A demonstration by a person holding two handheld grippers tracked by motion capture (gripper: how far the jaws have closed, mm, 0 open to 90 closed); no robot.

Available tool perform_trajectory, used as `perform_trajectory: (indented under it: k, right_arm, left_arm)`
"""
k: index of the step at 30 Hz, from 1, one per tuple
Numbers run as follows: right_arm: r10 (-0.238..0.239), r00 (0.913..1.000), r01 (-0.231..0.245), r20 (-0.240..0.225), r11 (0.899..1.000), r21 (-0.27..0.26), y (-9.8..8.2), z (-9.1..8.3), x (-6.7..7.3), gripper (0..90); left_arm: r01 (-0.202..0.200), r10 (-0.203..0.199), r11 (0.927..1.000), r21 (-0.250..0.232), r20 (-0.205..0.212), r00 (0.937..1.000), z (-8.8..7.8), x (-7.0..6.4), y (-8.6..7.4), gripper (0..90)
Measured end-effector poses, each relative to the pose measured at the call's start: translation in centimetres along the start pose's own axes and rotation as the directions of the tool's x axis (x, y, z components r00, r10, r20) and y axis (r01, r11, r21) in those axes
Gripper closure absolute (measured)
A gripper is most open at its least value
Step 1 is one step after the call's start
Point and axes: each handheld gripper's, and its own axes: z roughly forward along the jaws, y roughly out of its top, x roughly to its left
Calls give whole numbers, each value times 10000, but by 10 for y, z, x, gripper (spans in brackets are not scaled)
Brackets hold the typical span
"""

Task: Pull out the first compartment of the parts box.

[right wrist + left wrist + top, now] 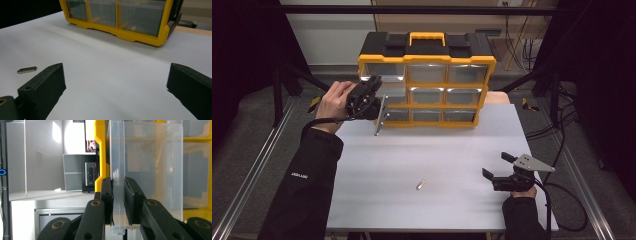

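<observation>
**Clear plastic drawer being drawn from the yellow cabinet**

Clear plastic is pinched at the left: the left gripper (118, 202) is clenching the drawer (150, 170) by its front lip at the organiser's (427, 80) upper-left slot. Best pulling straight, level, without twisting. Rightwards, a small metal piece (421, 184) is lying mid-table; the right gripper (499, 170) is resting released.

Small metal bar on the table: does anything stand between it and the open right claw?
Nothing visible does. Bare white table lies between the right claw and the metal bar; the yellow drawer cabinet stands farther back.
</observation>
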Motion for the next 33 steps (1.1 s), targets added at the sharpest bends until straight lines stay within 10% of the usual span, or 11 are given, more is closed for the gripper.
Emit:
perform_trajectory:
  k: [33]
  right_arm:
    - [-43, 10000, 43, -1, 10000, 18, 0, 0, 0, 21]
  left_arm:
    - [-4, 3, 9999, -161, -48, 10000, -22, -3, 2, 776]
